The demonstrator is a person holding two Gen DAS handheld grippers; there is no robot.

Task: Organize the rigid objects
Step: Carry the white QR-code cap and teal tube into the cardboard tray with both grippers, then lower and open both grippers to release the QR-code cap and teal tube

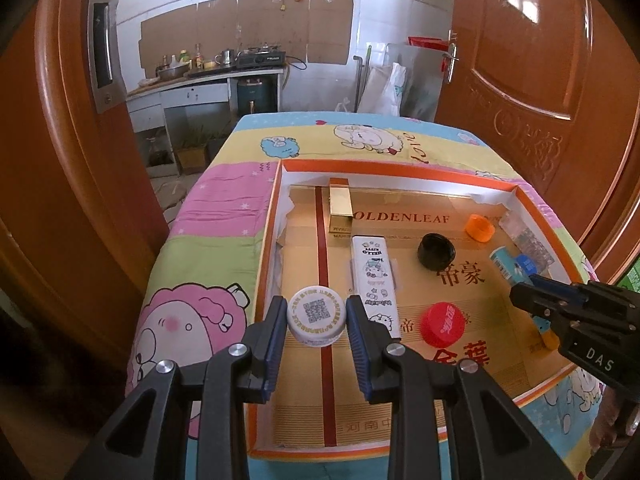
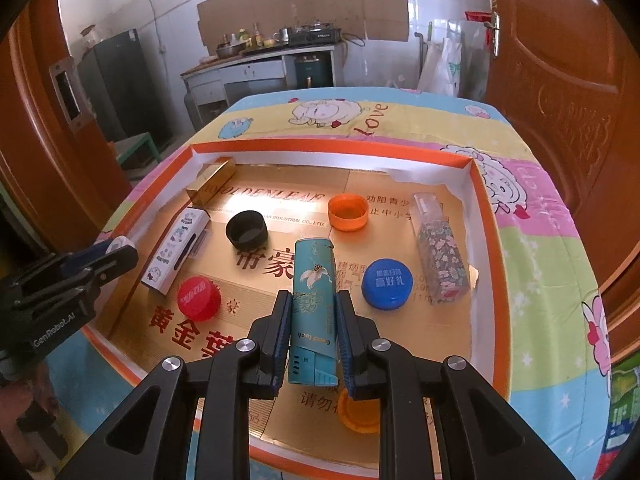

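Observation:
My left gripper (image 1: 317,316) is shut on a white bottle cap (image 1: 317,317) with a QR code, above the near left of the shallow orange-rimmed tray (image 1: 360,166). My right gripper (image 2: 313,312) is shut on a teal lighter (image 2: 314,300) and holds it over the tray's middle. In the tray lie a red cap (image 2: 199,298), a black cap (image 2: 247,230), an orange cap (image 2: 347,212), a blue cap (image 2: 387,283), a second orange cap (image 2: 358,414) under the right gripper, a white Hello Kitty box (image 1: 375,284), a gold box (image 1: 340,204) and a floral clear box (image 2: 440,248).
The tray (image 2: 486,216) sits on a table with a cartoon sheep cloth (image 2: 540,240). Brown doors (image 1: 540,80) flank both sides. A kitchen counter (image 1: 208,76) stands at the back.

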